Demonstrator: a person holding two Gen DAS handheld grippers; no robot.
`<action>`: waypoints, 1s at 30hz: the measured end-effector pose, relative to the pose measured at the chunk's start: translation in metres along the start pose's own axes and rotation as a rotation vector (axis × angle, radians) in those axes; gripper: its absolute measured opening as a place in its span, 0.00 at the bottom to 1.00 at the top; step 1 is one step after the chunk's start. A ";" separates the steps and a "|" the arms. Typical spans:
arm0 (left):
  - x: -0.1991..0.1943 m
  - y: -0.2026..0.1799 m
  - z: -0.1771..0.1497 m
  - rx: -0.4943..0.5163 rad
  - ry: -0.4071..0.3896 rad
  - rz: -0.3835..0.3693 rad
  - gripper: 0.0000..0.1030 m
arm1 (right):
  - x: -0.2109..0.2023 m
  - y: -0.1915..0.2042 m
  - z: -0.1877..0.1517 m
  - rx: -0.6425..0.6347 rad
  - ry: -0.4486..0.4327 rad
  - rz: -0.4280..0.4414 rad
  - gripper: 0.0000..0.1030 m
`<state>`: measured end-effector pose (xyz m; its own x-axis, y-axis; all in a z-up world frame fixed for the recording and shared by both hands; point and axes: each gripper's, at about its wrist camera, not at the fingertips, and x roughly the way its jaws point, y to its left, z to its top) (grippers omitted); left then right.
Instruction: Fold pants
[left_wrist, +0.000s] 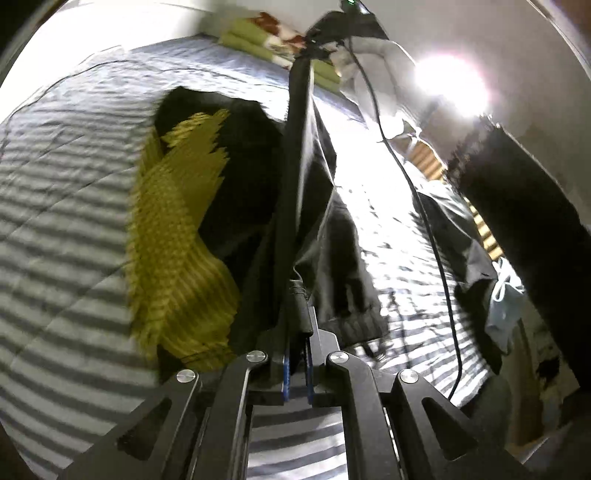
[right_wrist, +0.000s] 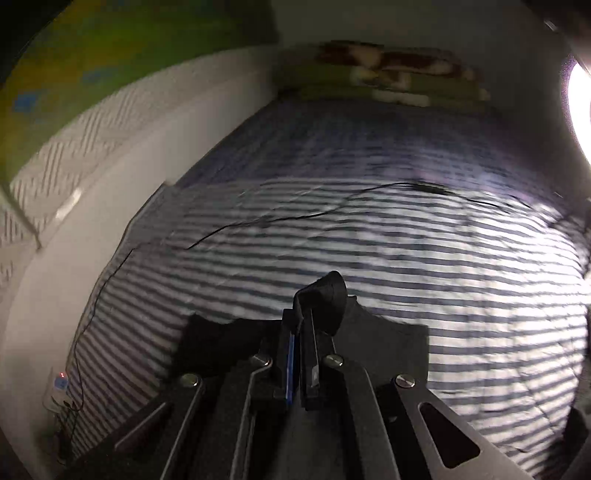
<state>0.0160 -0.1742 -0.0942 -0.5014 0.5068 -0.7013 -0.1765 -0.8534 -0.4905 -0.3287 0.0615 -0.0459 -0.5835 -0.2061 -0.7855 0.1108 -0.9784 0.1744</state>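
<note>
Left wrist view shows the left gripper clamped on the black pants, stretched taut above the bed; the right gripper pinches another edge. Thin bites, so either edge may slip under tension; the yellow cloth beneath could snag.

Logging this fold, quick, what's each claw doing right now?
Left claw: closed on the black pants.
Right claw: closed on the black pants.

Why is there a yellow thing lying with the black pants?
A crumpled yellow knit garment lies on the dark clothes on the striped bed, unfolded. The pants hang stretched from the left gripper.
</note>
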 end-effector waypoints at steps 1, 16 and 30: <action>-0.004 0.010 -0.004 -0.013 -0.005 0.012 0.05 | 0.007 0.014 -0.001 -0.020 0.006 -0.004 0.02; -0.012 0.082 -0.027 -0.163 -0.007 0.074 0.05 | 0.116 0.146 -0.032 -0.201 0.192 0.059 0.09; -0.058 0.064 -0.010 -0.172 -0.106 0.165 0.55 | -0.061 0.015 -0.148 -0.258 0.080 0.068 0.34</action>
<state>0.0426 -0.2569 -0.0898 -0.5987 0.3388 -0.7258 0.0573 -0.8857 -0.4607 -0.1722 0.0570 -0.0838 -0.5035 -0.2621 -0.8233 0.3545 -0.9316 0.0798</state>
